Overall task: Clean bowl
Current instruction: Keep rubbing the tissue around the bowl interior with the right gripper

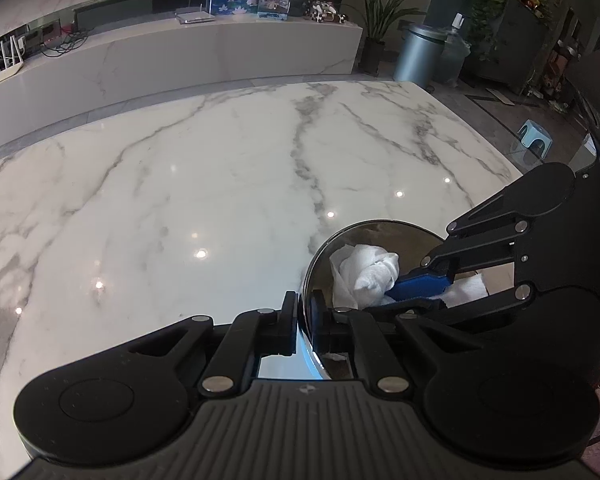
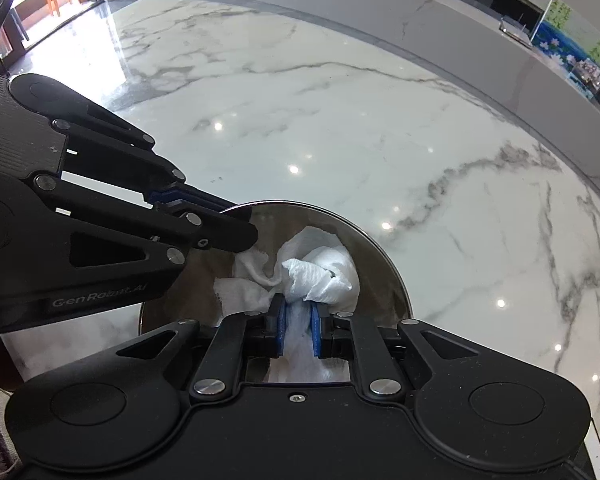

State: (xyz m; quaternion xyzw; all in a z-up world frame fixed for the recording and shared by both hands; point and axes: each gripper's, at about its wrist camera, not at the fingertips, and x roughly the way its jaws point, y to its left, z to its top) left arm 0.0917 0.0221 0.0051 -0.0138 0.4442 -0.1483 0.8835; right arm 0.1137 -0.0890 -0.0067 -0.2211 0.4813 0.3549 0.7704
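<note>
Shiny round stainless-steel bowl [image 2: 380, 280] sits on the white grey-veined marble counter [image 2: 340, 120], near its front edge, close under both cameras. Left gripper [image 1: 305, 320] is clamped on the bowl's near rim — one finger outside, one inside the wall — pinning it in place. Right gripper [image 2: 297, 326] is clenched on a crumpled white paper towel [image 2: 320, 276], blue pads squeezing the bunched tail, loose wad pushed down against the bowl's inner surface.

Step in hand, as I read it: wiping the inside while the other hand steadies.

To do it well:
- Keep the rim pinch firm — polished steel on polished marble will likely skate or spin if pressure goes sideways.
- Press through the wad, not the pads; the towel sticks out just past the fingertips, so tilt the gripper enough that paper, not plastic, meets metal.
- Sweep in circles along the curved wall, then the bottom; also cover the side next to the left finger, which that finger partly blocks.
- The towel is thin and loosely bunched — it may tear or slip out under hard drag, so use moderate force.

How clean the bowl is already, I cannot tell; reflections hide any residue.
</note>
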